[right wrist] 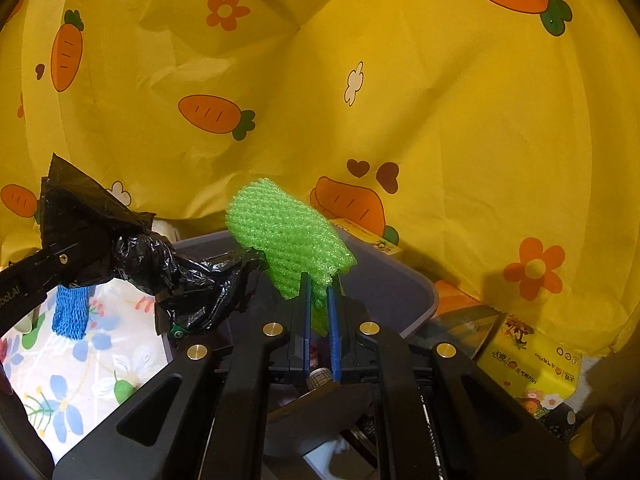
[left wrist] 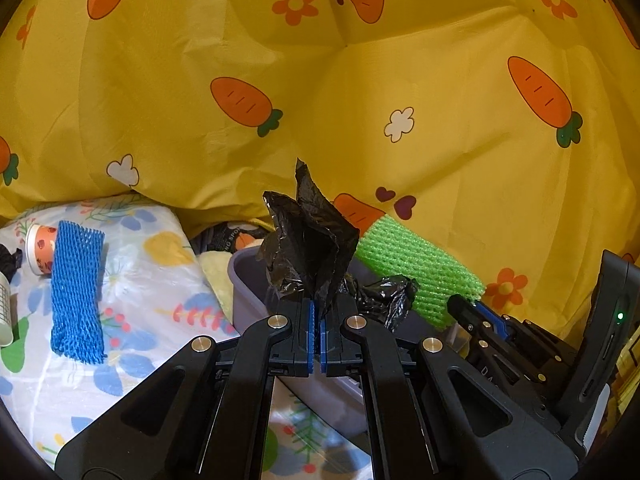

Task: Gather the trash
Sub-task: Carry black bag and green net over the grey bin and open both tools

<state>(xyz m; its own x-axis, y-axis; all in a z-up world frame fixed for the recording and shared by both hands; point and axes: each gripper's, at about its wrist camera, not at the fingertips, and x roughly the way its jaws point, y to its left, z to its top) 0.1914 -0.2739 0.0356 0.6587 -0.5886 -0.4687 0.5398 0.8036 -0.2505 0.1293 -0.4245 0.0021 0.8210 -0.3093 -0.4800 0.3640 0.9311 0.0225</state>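
Now I am holding two pieces of trash over the grey bin [right wrist: 416, 292], which sits at the edge of a floral-covered surface [left wrist: 152, 280] before a yellow carrot-print cloth [left wrist: 400, 80]. My left gripper [left wrist: 317, 320] is pressed together on a crumpled black plastic bag [left wrist: 312, 240], the film standing up above the fingertips while a twisted tail is trailing down toward the bin's rim. My right gripper [right wrist: 320, 312] is pinching a green foam net sleeve [right wrist: 288, 236] by its lower edge, most of the sleeve leaning out over the bin's opening. Still waiting on the surface are a blue foam net sleeve [left wrist: 76, 292] and a small paper cup [left wrist: 40, 248] just beside it. As I am judging it, the risks are in the release: the bag is light and may cling to the blue pads or drift onto the rim rather than inside, and the sleeve, gripped only at one edge, could tip outward and land beside the bin near the yellow tissue pack [right wrist: 532, 364]. With both grippers crowding the same opening, the bag's tail could also be snagging on the right gripper's fingers.
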